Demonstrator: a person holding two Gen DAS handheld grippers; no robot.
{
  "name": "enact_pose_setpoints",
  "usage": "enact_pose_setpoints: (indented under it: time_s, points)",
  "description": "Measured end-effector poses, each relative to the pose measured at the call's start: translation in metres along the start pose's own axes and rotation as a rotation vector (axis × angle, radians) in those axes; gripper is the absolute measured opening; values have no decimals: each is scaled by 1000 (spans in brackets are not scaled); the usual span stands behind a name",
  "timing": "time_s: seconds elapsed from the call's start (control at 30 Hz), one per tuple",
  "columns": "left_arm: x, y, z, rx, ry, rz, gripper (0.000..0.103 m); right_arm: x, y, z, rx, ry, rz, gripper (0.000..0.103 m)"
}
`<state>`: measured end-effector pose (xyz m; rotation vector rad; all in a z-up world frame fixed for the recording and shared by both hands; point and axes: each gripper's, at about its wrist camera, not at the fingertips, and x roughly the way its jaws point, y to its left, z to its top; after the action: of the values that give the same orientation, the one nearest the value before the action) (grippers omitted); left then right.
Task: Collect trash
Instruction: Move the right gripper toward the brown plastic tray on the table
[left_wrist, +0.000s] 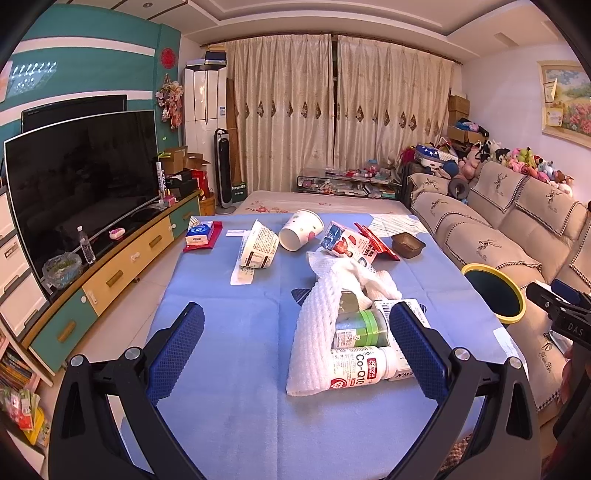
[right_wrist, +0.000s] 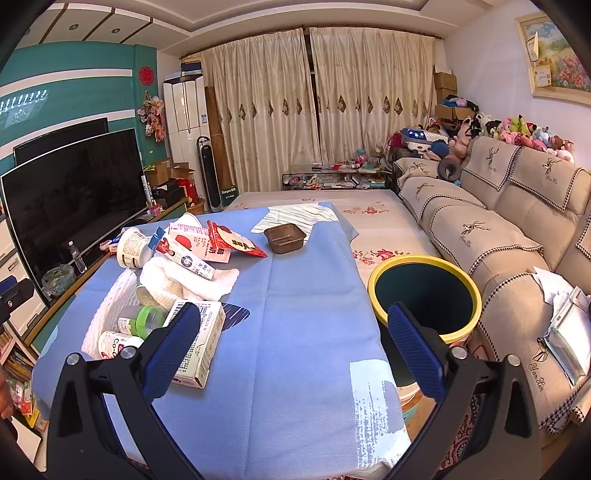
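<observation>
Grippers left (left_wrist: 296, 336) and right (right_wrist: 293, 338) tilt downward over the table (right_wrist: 295, 295), jaws wide apart, empty.

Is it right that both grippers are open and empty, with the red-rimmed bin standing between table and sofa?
Not quite: the bin has a yellow rim, as the right wrist view shows. The rest holds: left gripper and right gripper are open and empty.

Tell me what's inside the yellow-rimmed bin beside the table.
The yellow-rimmed bin shows only a dark teal inner wall; no trash is visible. Its near bottom is hidden behind the right gripper finger and the rim.
</observation>
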<state>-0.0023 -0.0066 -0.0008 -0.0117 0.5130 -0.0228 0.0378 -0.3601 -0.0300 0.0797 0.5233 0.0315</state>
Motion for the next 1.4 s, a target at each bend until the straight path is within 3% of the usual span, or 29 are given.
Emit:
enact_pose_setpoints:
  time_s: [1.4]
  points:
    - [5, -5, -5, 8, 1, -15, 99, 4, -4, -4, 12, 13, 6, 97]
